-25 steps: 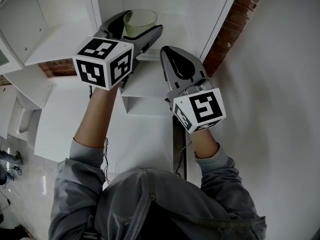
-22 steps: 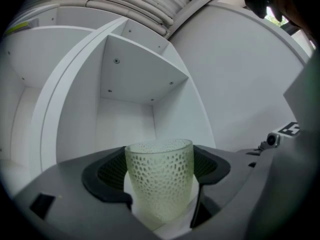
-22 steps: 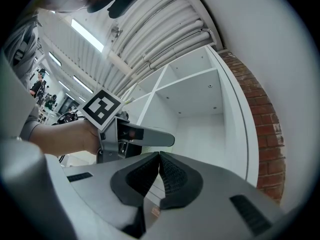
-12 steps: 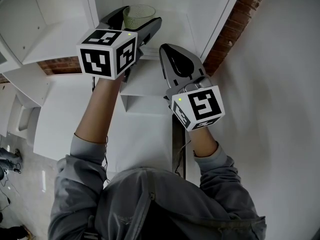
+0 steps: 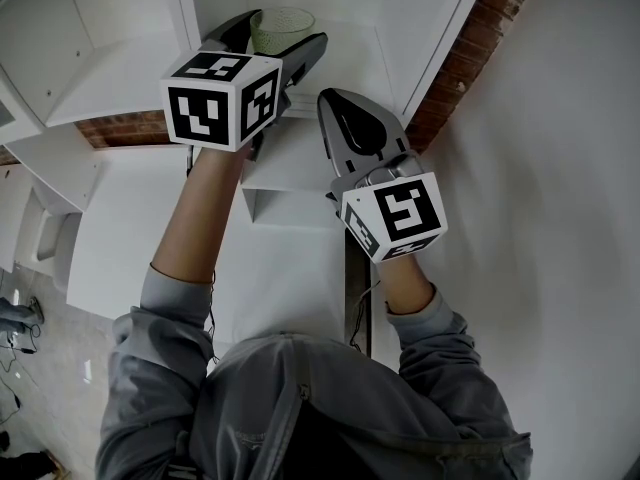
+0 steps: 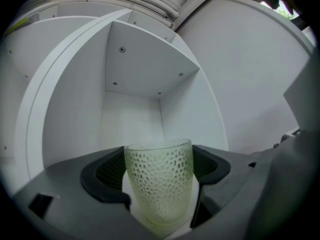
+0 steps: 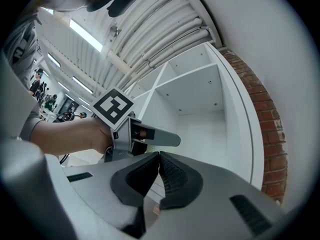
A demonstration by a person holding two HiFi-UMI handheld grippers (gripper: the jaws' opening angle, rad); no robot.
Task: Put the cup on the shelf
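Observation:
A pale green cup (image 6: 159,181) with a dimpled pattern stands upright between the jaws of my left gripper (image 6: 159,174), which is shut on it. In the head view the cup (image 5: 281,29) is held up inside a compartment of the white shelf (image 5: 352,53), just above its board. My right gripper (image 5: 349,118) hangs lower and to the right, in front of the shelf's edge. Its jaws are shut with nothing between them (image 7: 158,170). The right gripper view shows the left gripper's marker cube (image 7: 113,106) and the hand holding it.
The white shelf unit has several open compartments (image 5: 100,68). A brick wall strip (image 5: 470,48) runs down its right side beside a plain white wall (image 5: 560,218). Lower white shelf boards (image 5: 290,178) lie beneath both grippers.
My left gripper has carried the cup a little up and deeper into the shelf compartment. The right gripper has hardly moved.

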